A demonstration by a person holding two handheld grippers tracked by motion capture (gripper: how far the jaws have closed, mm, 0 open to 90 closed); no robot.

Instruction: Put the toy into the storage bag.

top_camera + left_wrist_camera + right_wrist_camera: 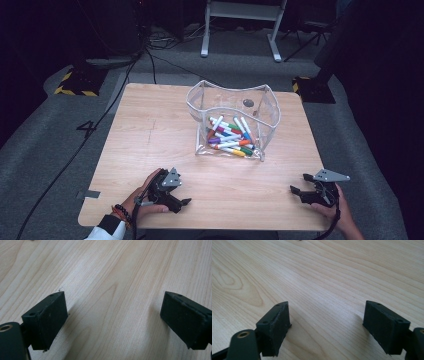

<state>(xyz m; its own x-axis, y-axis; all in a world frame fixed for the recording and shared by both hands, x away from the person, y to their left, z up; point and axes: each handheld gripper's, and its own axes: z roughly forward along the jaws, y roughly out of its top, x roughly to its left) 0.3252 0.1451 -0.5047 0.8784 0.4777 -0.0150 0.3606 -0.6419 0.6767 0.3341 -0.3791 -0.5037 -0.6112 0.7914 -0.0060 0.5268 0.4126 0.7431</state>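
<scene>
A clear plastic pouch (233,120) stands open-topped on the wooden table (150,135), right of centre toward the back, with several coloured markers (230,136) lying in its bottom. My left gripper (181,199) rests low on the table near the front left, held by a hand, pointing right. My right gripper (298,185) rests near the front right edge, pointing left. In the left gripper view the gripper (113,321) is open, bare wood between its jaws. The right gripper view has its gripper (325,325) open over bare wood too.
Cables (90,135) trail over the grey carpet to the left of the table. A white metal stand (240,25) is on the floor behind it. A strip of tape (90,194) sits at the table's front left edge.
</scene>
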